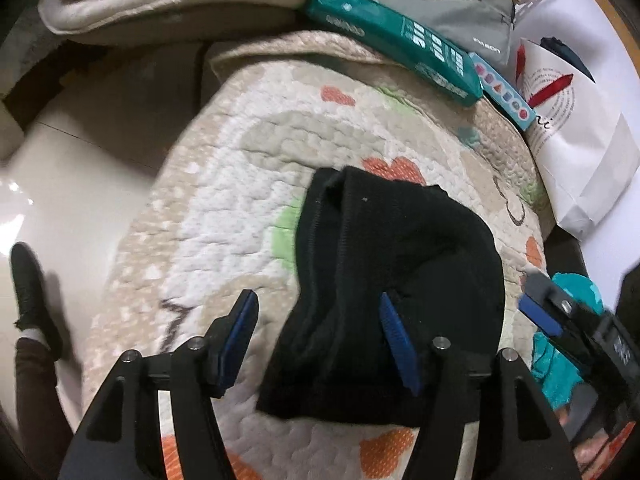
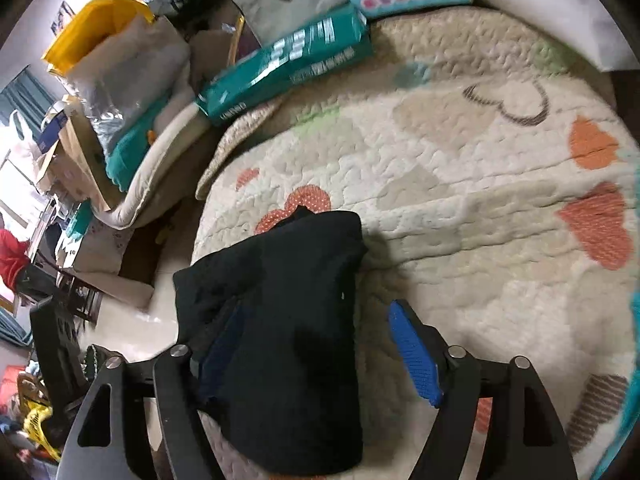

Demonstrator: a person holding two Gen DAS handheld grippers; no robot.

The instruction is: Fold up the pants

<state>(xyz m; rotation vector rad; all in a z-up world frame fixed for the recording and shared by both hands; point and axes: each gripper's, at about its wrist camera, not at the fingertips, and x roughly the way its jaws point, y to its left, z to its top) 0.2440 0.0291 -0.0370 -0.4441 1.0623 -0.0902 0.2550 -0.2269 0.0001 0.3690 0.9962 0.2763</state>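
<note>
Nearest your left-wrist lens, your left gripper [image 1: 320,344] is hanging over the quilted mat [image 1: 224,208] with its blue-padded fingers [image 1: 236,344] standing wide apart and clamping nothing. The black pants [image 1: 384,296] are lying folded into a compact bundle on the mat, close to its near edge and toward its right side in this view. One blue pad is sitting in front of the dark cloth, the other is over bare quilt, and you cannot tell whether either is touching the fabric.

In the right-wrist view, your right gripper [image 2: 320,356] is also standing spread wide. The pants [image 2: 288,320] are filling the gap between its fingers; the bundle is covering most of the left pad, while the right pad [image 2: 416,352] is hanging over bare mat [image 2: 460,184] just beside the cloth's edge. Here the bundle is reaching the mat's left edge, next to the glossy floor [image 2: 160,292].

Along the mat's far edge a teal package [image 1: 392,44] is lying, with a small light-blue box [image 1: 504,92] touching its end and a grey bag [image 1: 448,4] behind them. A white paper bag [image 1: 580,128] is standing at the far right corner. A beige cushion [image 1: 168,0] is lying off the mat's far left corner. Your black shoe [image 1: 32,292] is showing on the floor at left.
</note>
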